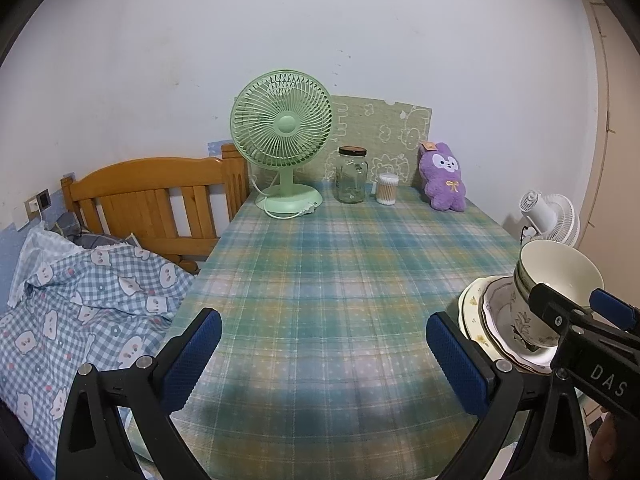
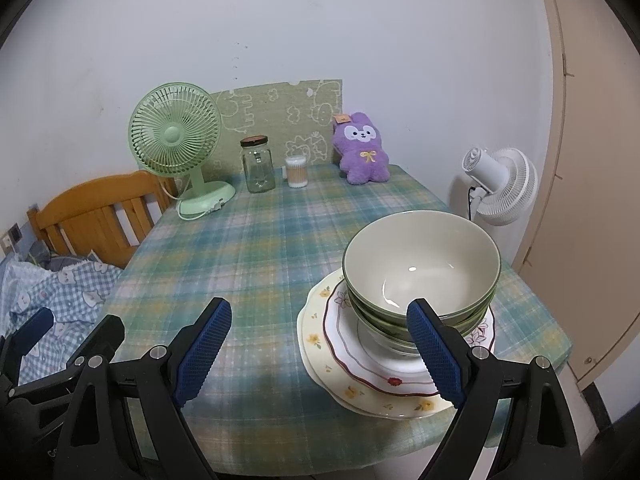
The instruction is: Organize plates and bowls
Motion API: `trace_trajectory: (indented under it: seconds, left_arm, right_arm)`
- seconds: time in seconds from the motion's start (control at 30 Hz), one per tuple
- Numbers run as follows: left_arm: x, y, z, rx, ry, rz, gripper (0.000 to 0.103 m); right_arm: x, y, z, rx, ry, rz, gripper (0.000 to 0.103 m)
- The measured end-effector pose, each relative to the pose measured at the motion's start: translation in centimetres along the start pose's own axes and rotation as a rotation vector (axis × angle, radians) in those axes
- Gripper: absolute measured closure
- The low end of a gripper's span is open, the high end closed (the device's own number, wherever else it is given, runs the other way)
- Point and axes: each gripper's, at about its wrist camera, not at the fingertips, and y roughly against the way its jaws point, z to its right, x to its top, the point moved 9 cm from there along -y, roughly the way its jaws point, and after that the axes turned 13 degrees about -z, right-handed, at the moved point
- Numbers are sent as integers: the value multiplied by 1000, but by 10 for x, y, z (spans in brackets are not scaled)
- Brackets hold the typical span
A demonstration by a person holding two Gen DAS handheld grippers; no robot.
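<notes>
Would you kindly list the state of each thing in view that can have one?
Left gripper: open, holding nothing.
Right gripper: open, holding nothing.
Bowls: nested upright on the plates.
Plates: stacked flat on the table.
Glass jar: upright, lid on.
Green fan: upright; plug lying loose beside its base.

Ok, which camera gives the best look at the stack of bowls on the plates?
The right wrist view. There the stack of bowls sits nearly whole near the centre, its green-rimmed top bowl seen from above, with only the right gripper's finger crossing its lower edge. The left wrist view shows the stack at the far right edge, partly hidden behind the right gripper.
</notes>
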Motion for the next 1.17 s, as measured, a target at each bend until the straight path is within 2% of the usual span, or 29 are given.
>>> trace_trajectory:
  seconds: [1.17]
  left_arm:
    - [-2,4,-3,8,1,3,0]
  right_arm:
    - [0,2,-2,-10,-1,-29,12]
